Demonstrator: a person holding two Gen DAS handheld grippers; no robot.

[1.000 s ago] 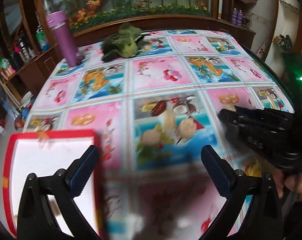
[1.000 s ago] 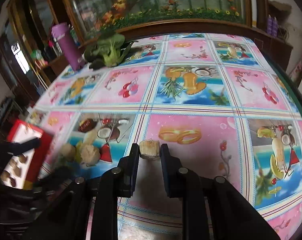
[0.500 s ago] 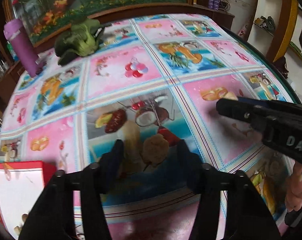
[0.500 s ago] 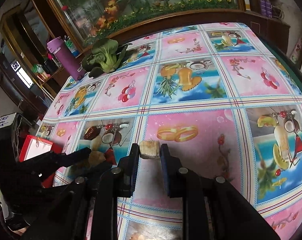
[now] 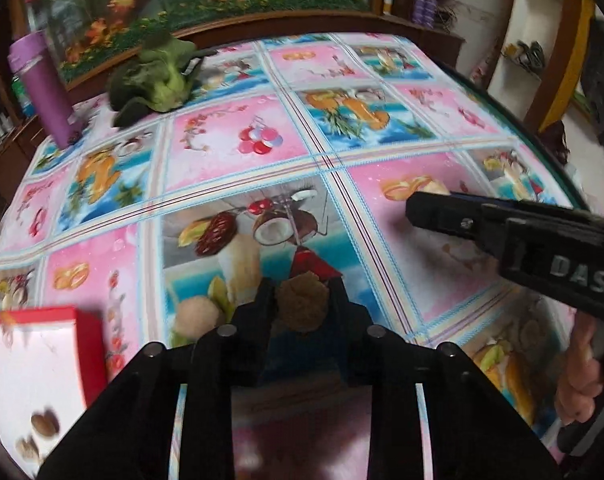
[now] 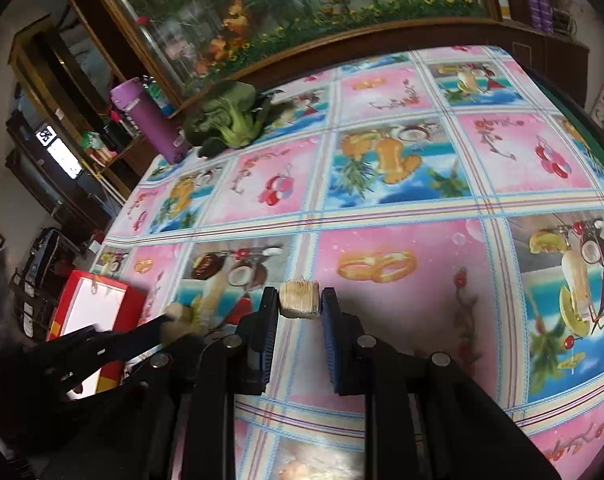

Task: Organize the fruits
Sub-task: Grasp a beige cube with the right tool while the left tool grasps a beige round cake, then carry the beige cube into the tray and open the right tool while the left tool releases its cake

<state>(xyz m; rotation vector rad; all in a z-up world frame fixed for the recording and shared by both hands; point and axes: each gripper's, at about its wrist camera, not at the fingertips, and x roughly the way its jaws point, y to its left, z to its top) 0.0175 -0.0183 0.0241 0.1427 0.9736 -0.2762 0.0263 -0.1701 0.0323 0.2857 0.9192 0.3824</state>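
Both pinching: left hand-held gripper [image 5: 302, 300] on a brown fruit [image 5: 302, 306], right hand-held gripper [image 6: 300, 300] on a pale one [image 6: 299, 299], over the counter [image 6: 382, 220] with its fruit-print cloth; leafy greens [image 6: 230, 120] and purple bottle [image 6: 146, 120] at the back.

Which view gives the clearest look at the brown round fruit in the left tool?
The left wrist view: the brown fruit sits centred between the left tool's fingers, rough skin visible. The right wrist view shows only that tool's dark side at lower left; a pale fruit shows there, the brown one hidden.

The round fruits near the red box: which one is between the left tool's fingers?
The darker brown fruit, gripped by the left tool. The paler fruit lies free to its left.
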